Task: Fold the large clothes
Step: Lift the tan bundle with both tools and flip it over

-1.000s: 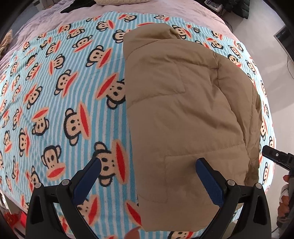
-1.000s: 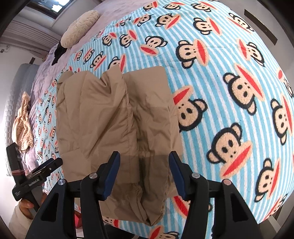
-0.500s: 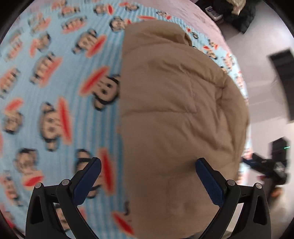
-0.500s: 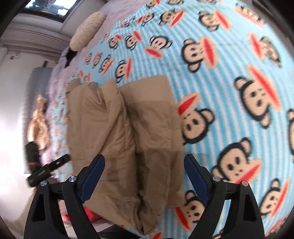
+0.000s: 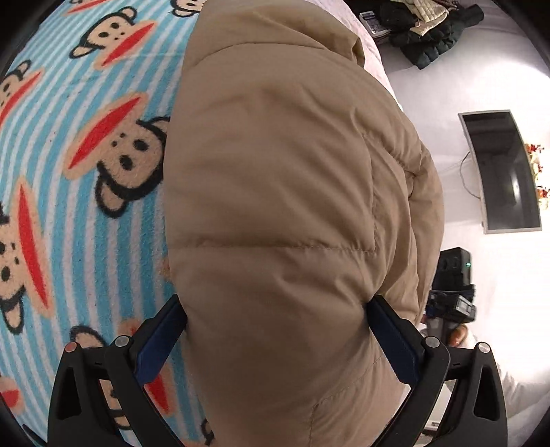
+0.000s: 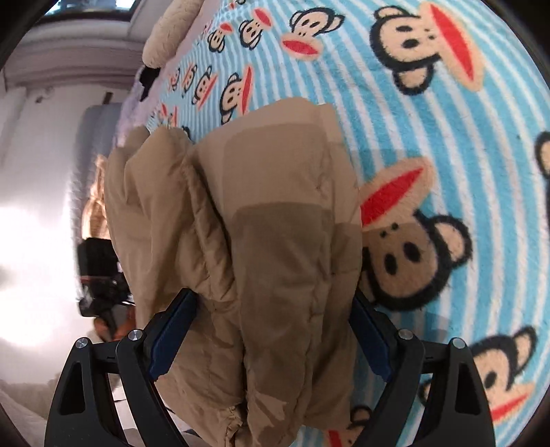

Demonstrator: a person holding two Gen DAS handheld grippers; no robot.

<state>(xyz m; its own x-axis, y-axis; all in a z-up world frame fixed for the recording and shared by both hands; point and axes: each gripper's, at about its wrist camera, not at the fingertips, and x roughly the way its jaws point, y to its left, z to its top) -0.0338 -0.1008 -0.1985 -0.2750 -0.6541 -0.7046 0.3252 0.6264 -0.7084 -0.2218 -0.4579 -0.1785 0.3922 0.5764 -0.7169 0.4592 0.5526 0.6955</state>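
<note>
— What is shown of the room? 
— A bed is seen spread with a blue-striped blanket printed with monkey faces; a cream pillow is seen at its far end, and a monitor and a pile of dark clothes are shown on the white floor to the right.

— Where is the garment? 
— A tan padded jacket, folded lengthwise, is laid along the blanket's right side, its near end bulging toward both cameras.

— How are the grippers set? 
— The left gripper is held spread wide, the jacket's near end filling the gap between its blue pads; whether the pads press on the fabric cannot be told. The right gripper is likewise held wide, with the bunched hem pictured between its fingers and no squeeze visible.

— Is each gripper caught by the other camera? 
— Yes: each is glimpsed as a dark shape beyond the jacket's edge, with part of a hand below it.
</note>
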